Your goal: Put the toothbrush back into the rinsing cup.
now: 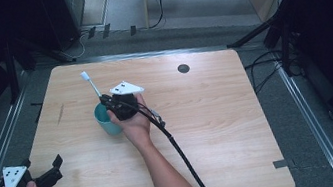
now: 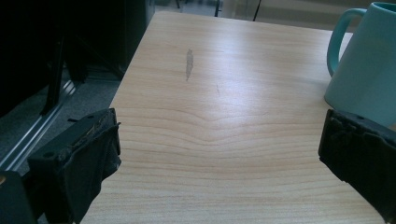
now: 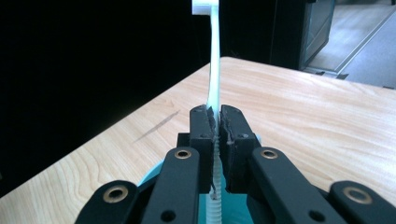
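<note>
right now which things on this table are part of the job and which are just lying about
In use:
- toothbrush, clamped in the right gripper
- teal mug, right under it
- left gripper, open, resting at the table's near left corner

Lying about:
- nothing loose; the table has a grey mark and a dark round hole

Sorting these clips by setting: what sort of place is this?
Likely a lab or studio recording bay, not a home: a bare wooden table ringed by dark stand legs, loose floor cables and metal floor rails.
</note>
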Motion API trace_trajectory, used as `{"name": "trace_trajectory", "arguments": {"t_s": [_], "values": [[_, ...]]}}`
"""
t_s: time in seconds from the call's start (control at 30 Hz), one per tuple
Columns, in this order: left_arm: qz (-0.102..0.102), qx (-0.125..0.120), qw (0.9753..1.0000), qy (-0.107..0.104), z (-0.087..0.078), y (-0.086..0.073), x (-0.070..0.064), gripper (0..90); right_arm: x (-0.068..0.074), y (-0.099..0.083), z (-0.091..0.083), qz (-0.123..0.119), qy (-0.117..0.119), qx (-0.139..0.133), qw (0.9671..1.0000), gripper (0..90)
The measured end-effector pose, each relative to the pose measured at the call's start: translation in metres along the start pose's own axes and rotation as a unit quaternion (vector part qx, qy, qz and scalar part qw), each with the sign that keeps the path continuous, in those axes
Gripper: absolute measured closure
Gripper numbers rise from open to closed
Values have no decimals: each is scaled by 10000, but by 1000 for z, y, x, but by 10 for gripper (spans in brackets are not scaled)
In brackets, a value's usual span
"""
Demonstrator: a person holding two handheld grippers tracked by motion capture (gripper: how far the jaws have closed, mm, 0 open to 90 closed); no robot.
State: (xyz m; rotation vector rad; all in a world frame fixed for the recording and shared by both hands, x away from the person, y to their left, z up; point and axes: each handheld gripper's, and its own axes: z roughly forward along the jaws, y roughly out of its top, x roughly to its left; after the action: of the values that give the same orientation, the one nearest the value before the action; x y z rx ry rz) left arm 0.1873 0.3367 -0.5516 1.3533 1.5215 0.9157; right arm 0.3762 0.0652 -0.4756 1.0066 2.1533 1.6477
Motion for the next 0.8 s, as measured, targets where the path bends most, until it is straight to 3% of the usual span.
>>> {"name": "trace_trajectory", "arguments": {"t_s": [0.3, 0.8], "values": [[-3, 2, 10000, -11, 0, 0, 0, 0, -4, -10, 2, -7, 3, 211, 9998, 846], [-3, 7, 10000, -21, 0, 0, 0, 0, -5, -9, 0, 14, 46, 373, 9993, 848]]}}
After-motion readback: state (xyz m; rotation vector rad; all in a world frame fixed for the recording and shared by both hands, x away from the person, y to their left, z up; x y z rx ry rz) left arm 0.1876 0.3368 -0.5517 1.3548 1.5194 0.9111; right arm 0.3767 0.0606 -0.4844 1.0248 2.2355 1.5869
